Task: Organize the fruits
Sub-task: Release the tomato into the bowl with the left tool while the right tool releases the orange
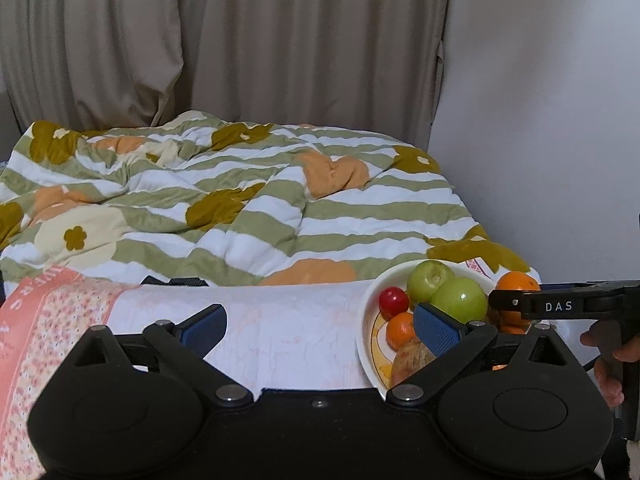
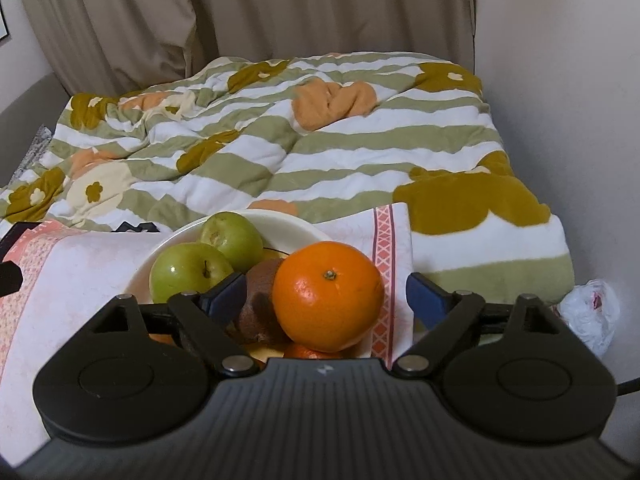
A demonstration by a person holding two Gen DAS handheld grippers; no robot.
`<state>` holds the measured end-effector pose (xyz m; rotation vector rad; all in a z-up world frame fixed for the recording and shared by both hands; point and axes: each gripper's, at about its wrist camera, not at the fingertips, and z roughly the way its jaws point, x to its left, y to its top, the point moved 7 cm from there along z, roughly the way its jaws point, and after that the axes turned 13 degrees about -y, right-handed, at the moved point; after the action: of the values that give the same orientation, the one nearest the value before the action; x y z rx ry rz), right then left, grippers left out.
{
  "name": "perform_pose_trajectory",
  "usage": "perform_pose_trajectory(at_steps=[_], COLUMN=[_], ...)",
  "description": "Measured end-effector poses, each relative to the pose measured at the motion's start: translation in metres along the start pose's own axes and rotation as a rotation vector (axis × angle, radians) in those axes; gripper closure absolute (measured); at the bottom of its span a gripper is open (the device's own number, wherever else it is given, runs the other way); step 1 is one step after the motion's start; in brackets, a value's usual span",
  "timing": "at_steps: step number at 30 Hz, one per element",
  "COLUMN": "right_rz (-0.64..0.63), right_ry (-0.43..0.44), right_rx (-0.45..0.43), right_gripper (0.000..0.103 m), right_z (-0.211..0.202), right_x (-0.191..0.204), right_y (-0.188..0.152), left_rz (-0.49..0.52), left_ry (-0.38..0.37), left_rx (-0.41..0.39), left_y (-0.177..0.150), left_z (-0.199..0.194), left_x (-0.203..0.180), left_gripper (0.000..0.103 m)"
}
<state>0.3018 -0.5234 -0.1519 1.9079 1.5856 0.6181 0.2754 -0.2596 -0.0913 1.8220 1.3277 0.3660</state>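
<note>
**Fruit piled in the bowl, both tongs standing wide**

While the white bowl [image 1: 370, 300] is sitting on the pink-and-white cloth [image 1: 280, 320] at the near edge of the bed, the right tongs [image 2: 326, 294] are gaping wide around the big orange [image 2: 328, 294], which is resting on top of the heap at the bowl's right side; neither blue pad is touching it. To its left in the right wrist view a brown fruit [image 2: 260, 304] is lying, and farther left two green apples [image 2: 190, 274] are sitting side by side. The left tongs [image 1: 320, 322] are also standing open with nothing between them, hanging over bare cloth just left of the bowl, the right pad overlapping the bowl's near side. In the left wrist view a small red fruit [image 1: 393, 301] and a small orange [image 1: 401, 330] are lying in the bowl. A striped flowered blanket [image 1: 240, 200] is covering the bed beyond, with curtains [image 1: 240, 40] hanging at the far side.
</note>
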Motion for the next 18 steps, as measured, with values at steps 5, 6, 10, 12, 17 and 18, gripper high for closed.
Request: perform_pose_trajectory(at_steps=[5, 6, 10, 12, 17, 18], right_rz=[0.008, 0.009, -0.001, -0.012, -0.006, -0.003], right_ry=[-0.009, -0.011, -0.035, -0.052, -0.078, -0.083], right_rx=[-0.024, -0.029, -0.061, -0.083, -0.118, -0.120], right_gripper=[0.001, 0.001, 0.001, 0.001, 0.001, 0.001], right_z=[-0.013, -0.018, -0.046, -0.065, -0.119, -0.129], right_x=[-0.001, -0.001, 0.005, 0.011, 0.030, 0.034], right_y=[0.004, 0.005, 0.011, 0.013, 0.011, 0.009], left_rz=[-0.007, -0.008, -0.008, -0.010, -0.010, -0.010], left_ry=[0.001, -0.002, -0.013, -0.028, -0.053, -0.055], left_rx=[-0.010, -0.014, -0.037, -0.049, -0.079, -0.083], left_y=[-0.001, 0.000, 0.004, 0.006, 0.006, 0.005], left_z=[-0.014, -0.018, -0.038, -0.050, -0.088, -0.096], left_x=[-0.001, -0.001, -0.002, -0.002, -0.001, -0.001], left_gripper=[0.002, 0.002, 0.002, 0.002, 0.002, 0.002])
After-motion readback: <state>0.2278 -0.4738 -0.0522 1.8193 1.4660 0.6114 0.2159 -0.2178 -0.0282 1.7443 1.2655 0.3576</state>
